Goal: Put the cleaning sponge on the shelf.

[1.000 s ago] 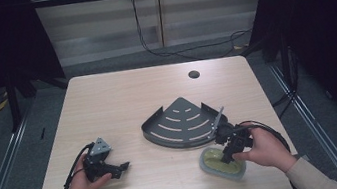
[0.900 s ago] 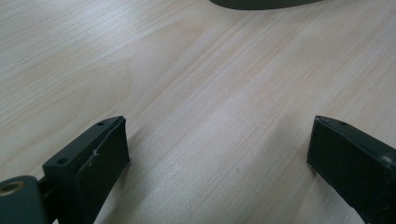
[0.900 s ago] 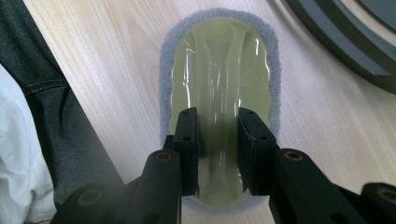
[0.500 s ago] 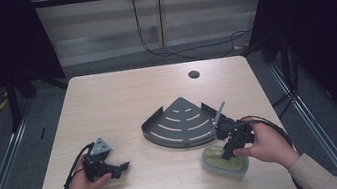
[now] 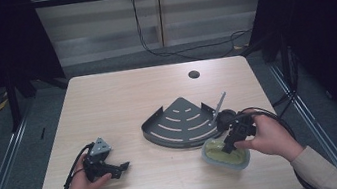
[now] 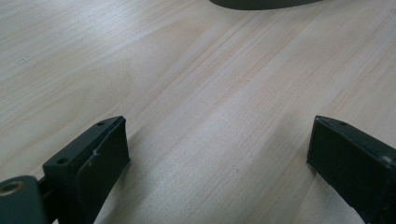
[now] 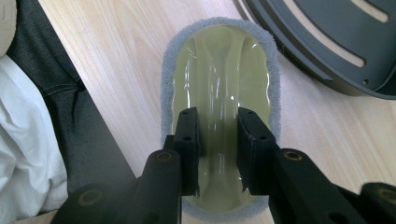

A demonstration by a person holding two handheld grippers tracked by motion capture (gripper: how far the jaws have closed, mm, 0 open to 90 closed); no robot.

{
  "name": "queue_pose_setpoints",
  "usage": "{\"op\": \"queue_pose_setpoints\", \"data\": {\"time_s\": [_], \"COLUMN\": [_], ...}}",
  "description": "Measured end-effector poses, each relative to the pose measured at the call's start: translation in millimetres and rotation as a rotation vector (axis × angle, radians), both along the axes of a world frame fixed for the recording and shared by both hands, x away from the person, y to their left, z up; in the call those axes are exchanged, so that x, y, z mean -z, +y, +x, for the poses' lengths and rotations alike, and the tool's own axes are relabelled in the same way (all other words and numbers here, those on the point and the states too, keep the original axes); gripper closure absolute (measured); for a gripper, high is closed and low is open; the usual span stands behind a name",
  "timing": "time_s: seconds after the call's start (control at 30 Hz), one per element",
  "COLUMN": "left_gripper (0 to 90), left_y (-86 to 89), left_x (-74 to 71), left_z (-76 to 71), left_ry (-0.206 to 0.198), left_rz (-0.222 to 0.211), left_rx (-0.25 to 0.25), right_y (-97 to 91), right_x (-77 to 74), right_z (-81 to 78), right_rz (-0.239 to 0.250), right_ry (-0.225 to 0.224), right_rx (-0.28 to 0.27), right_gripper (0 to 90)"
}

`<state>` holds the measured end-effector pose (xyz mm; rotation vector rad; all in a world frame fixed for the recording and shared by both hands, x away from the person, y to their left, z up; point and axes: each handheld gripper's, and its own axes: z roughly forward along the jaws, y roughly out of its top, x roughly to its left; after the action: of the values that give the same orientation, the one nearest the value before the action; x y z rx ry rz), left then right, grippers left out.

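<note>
Lifting the scrubbing pad by its handle ridge, near the table's front right corner.

High view: right hand-held gripper (image 5: 229, 144) clamped on the yellow-green scrubbing pad (image 5: 215, 152), just in front of the dark quarter-round corner shelf (image 5: 179, 123) at mid-table; left hand-held gripper (image 5: 117, 169) resting near the front left edge of the table (image 5: 121, 96), well apart from both.
Left gripper view: jaws spread wide over bare wood, nothing between them; best left parked there.
Right gripper view: jaws drawn narrow onto the raised central ridge of the glossy handle, grey fleece rim (image 7: 167, 70) all around, shelf wall (image 7: 327, 70) close alongside. Worth keeping the pinch centred and firm on the slick plastic, raising straight up and level, and clearing the shelf wall before carrying sideways.
</note>
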<state>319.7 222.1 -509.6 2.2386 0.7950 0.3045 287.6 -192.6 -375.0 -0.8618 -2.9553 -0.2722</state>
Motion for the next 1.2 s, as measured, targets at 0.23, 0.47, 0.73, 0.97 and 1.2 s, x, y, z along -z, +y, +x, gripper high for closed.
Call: {"op": "queue_pose_setpoints", "data": {"time_s": [0.23, 0.47, 0.73, 0.97, 1.2], "left_gripper": [4.8, 4.8, 4.8, 4.8, 4.8], "left_y": [0.0, 0.0, 0.1, 0.0, 0.0], "left_x": [0.0, 0.0, 0.0, 0.0, 0.0], "left_z": [0.0, 0.0, 0.0, 0.0, 0.0], "left_ry": [0.000, 0.000, 0.000, 0.000, 0.000], "left_rz": [0.000, 0.000, 0.001, 0.001, 0.001], "left_rx": [0.000, 0.000, 0.001, 0.000, 0.000], "right_y": [-0.5, -0.9, -1.5, -0.9, -1.6], "right_x": [-5.4, -10.8, -17.9, -23.2, -28.8], "right_z": [3.4, 7.3, 14.3, 18.9, 24.7], "right_rz": [0.005, 0.008, 0.009, 0.010, 0.016], "right_ry": [-0.005, -0.005, -0.016, -0.020, -0.029], "right_rx": [0.000, 0.014, 0.018, 0.028, 0.041], "right_gripper": [71.4, 71.4, 71.5, 71.5, 71.5]}}
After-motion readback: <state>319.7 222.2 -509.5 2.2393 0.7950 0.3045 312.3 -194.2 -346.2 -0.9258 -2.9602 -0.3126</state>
